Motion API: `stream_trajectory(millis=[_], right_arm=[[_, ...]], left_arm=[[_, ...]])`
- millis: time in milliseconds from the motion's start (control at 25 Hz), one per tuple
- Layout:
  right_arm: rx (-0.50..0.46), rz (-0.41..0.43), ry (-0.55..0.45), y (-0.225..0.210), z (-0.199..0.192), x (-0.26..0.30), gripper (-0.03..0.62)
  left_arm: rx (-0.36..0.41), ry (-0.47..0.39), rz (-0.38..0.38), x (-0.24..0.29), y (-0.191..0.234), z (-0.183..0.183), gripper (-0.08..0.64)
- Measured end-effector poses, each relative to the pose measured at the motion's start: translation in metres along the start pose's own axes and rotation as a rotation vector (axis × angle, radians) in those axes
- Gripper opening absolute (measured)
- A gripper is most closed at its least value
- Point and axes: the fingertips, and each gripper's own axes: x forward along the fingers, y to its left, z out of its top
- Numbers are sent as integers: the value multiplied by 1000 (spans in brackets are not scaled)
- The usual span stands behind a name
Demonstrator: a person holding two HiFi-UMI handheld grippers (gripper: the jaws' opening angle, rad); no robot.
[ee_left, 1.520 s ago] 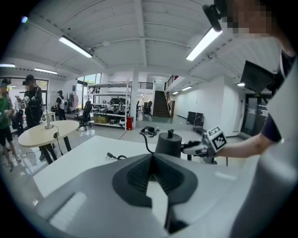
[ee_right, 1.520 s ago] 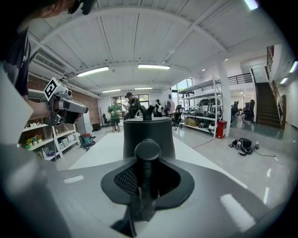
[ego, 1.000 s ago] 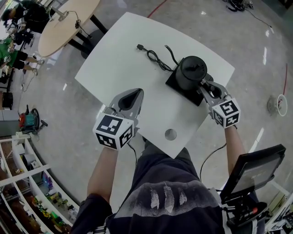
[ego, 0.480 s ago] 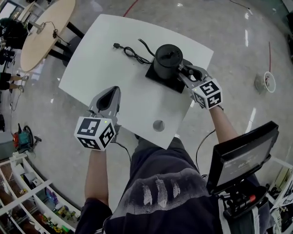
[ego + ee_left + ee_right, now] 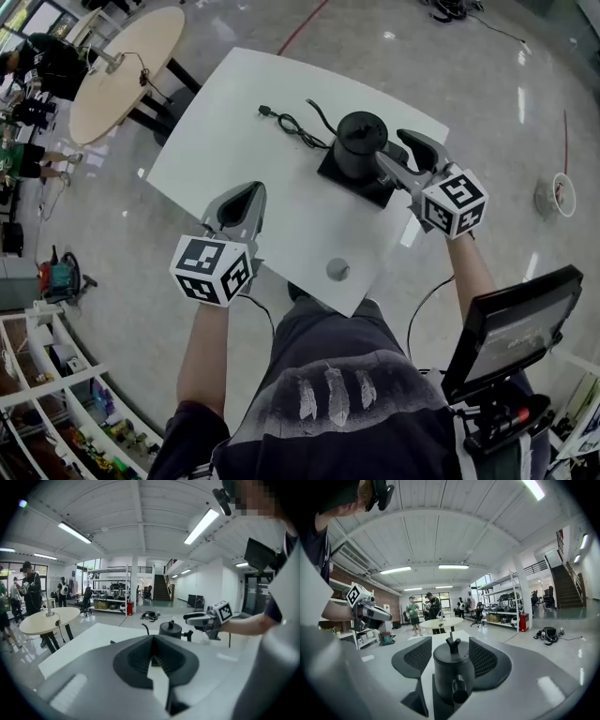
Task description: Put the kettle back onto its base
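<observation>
We look down on a white table (image 5: 234, 122) standing on a glossy grey floor (image 5: 122, 234) crossed by a red line (image 5: 302, 26). A round wooden table (image 5: 127, 56) stands well apart at upper left, stocked shelving (image 5: 47, 375) fills the lower left corner, and a monitor on a stand (image 5: 514, 328) stands at lower right. From the low views we see a white ribbed ceiling (image 5: 140, 508) with strip lights (image 5: 75, 532), tall windows (image 5: 86, 569), a staircase (image 5: 567, 590) and a brick wall (image 5: 391, 603).
</observation>
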Motion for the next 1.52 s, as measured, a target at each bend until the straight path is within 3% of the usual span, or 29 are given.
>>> stream_trajectory(millis=[160,320,360,440,480,1000,1200,1400,1520], right_arm=[[-11,71,-84,20,40,7,239],[0,149,-138,47,63,13,181],[0,161,-148,52,69,12,148],[-4,185,-162,62,82,11,23],[-7,200,-166,69,89,13,2],[-117,369,-137,237,150,86,2],[-214,445,-96,341,151,119,2],[-231,523,-59,410,158,134,2],[-237,568,-49,463,145,151,2]], left_arm=[[19,-21,36,-10,5,13,0],[16,-38,80,-28,9,16,0],[15,-40,88,-32,9,16,0],[10,-46,103,-41,11,17,0],[5,-52,110,-46,15,18,0],[-70,-238,185,-170,112,17,0],[-113,-315,215,-238,165,-12,0],[-130,-329,172,-281,177,-16,0],[-121,-330,189,-313,200,-39,0]])
